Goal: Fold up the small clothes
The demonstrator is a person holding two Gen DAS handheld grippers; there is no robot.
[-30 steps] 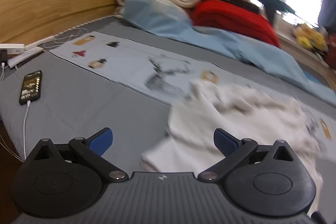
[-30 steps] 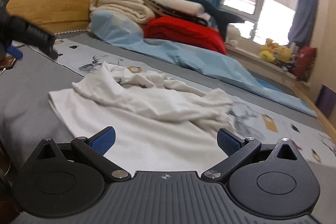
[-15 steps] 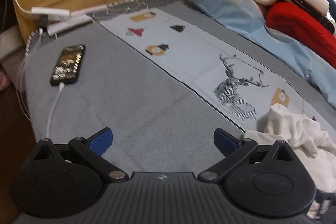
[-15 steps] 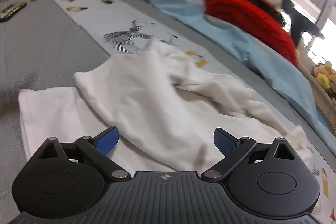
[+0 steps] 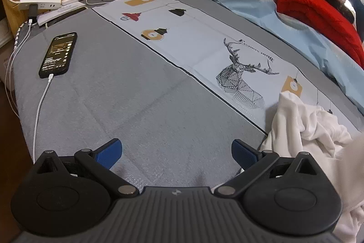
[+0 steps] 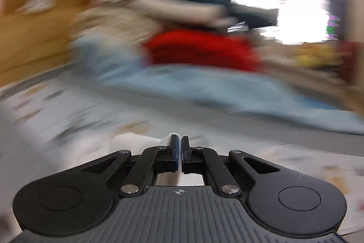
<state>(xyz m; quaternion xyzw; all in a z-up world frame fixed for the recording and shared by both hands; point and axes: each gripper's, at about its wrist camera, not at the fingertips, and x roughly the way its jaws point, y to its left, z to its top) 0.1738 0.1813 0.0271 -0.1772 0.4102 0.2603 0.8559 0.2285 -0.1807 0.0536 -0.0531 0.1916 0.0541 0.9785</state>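
Note:
A crumpled white garment (image 5: 304,124) lies on the grey bed sheet (image 5: 141,101), at the right of the left wrist view. My left gripper (image 5: 176,149) is open and empty, low over bare sheet just left of the garment. My right gripper (image 6: 179,145) is shut on a fold of the white garment (image 6: 136,140), with white cloth showing between the blue pads. The right wrist view is heavily blurred by motion.
A black phone (image 5: 58,55) on a white charging cable lies at the left edge of the bed, near a power strip (image 5: 39,2). A printed pale runner (image 5: 204,38) crosses the bed. Folded blankets, a blue sheet and a red blanket (image 5: 318,15) are piled at the back.
My right gripper has closed on the white garment and is moving fast. My left gripper swung left off the garment and now faces bare sheet and the phone.

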